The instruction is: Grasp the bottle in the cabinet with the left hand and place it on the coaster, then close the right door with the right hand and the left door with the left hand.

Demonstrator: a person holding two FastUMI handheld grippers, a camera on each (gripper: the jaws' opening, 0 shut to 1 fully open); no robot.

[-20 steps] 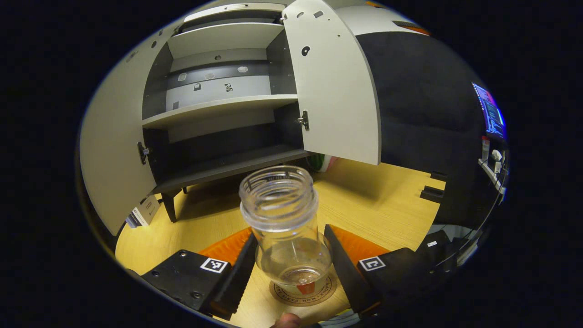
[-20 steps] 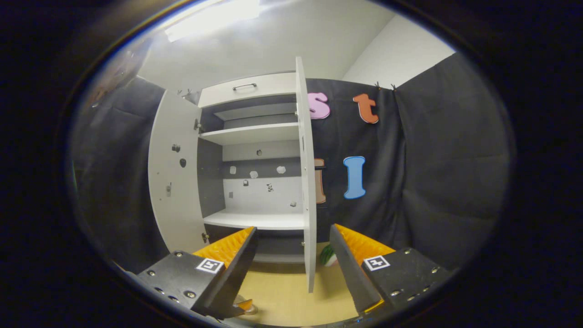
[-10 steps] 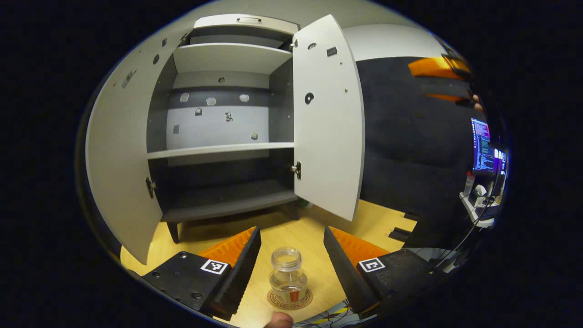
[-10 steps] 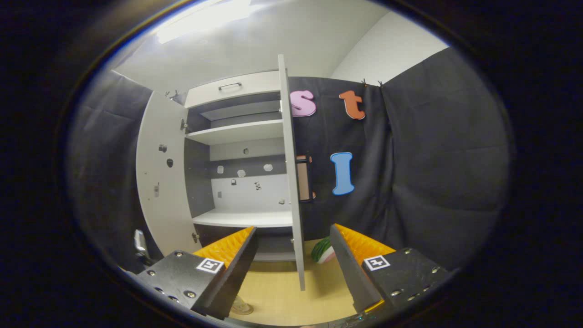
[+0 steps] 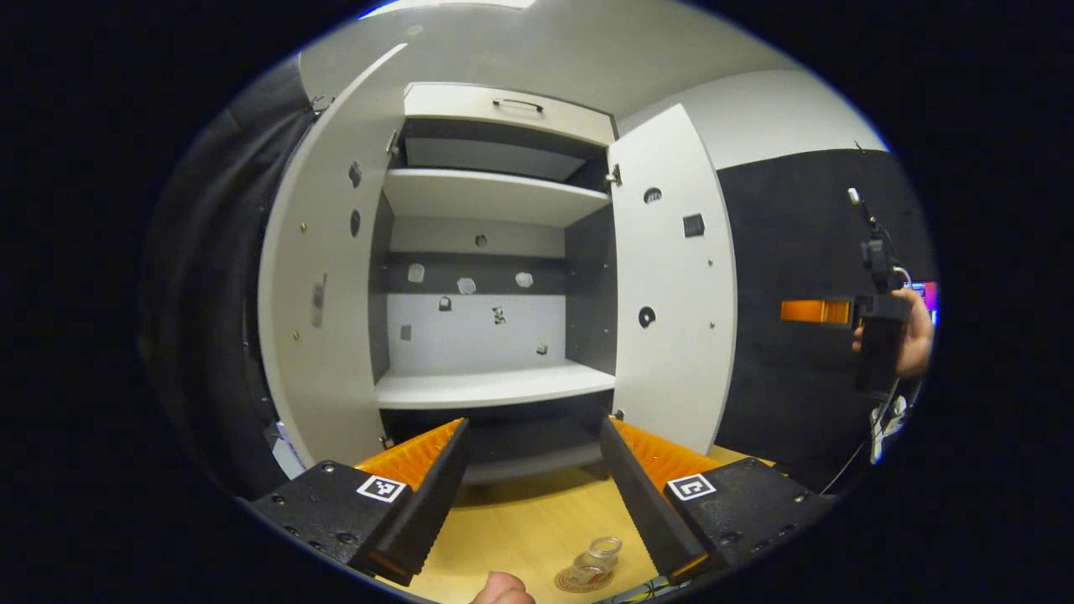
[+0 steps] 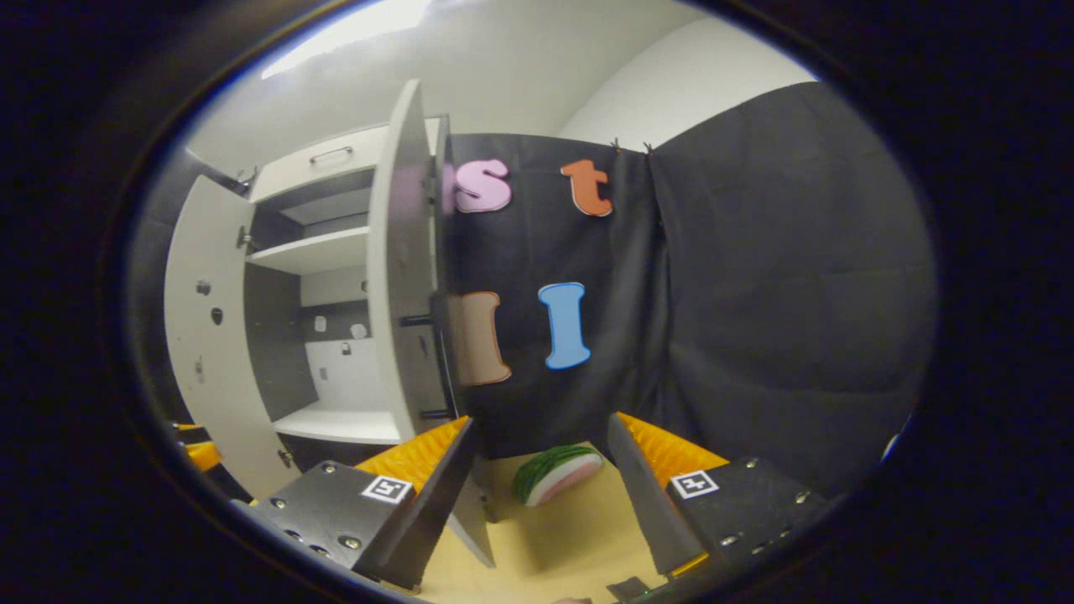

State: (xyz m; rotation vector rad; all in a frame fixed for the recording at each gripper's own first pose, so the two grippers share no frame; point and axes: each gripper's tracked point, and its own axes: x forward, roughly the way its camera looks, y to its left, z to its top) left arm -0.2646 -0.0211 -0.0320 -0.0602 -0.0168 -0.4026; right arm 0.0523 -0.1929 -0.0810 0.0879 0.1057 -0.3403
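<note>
The left claw [image 5: 532, 495] is spread wide and holds nothing. A second ago its fingers flanked the bottle [image 5: 599, 555] closely; now the claw has pulled up and back, and the bottle looks small at the bottom of the left gripper view, standing upright on the coaster [image 5: 581, 579] on the bench [image 5: 512, 537] — well clear of both fingers. The cabinet [image 5: 495, 277] now sits square ahead, both doors open, the left door [image 5: 323, 285] and right door [image 5: 675, 285] swung outward.

The right claw [image 6: 541, 495] is spread too, with nothing between its fingers. It has swung rightward since the earlier frame: the right door [image 6: 403, 268], seen edge-on before, now shows its outer face and handle at left of centre, and a watermelon-slice toy [image 6: 555, 474] lies on the bench between the fingers, farther off. In the left gripper view the right claw [image 5: 810, 312] is at the far right, held by a hand [image 5: 914, 344] beyond the right door.
</note>
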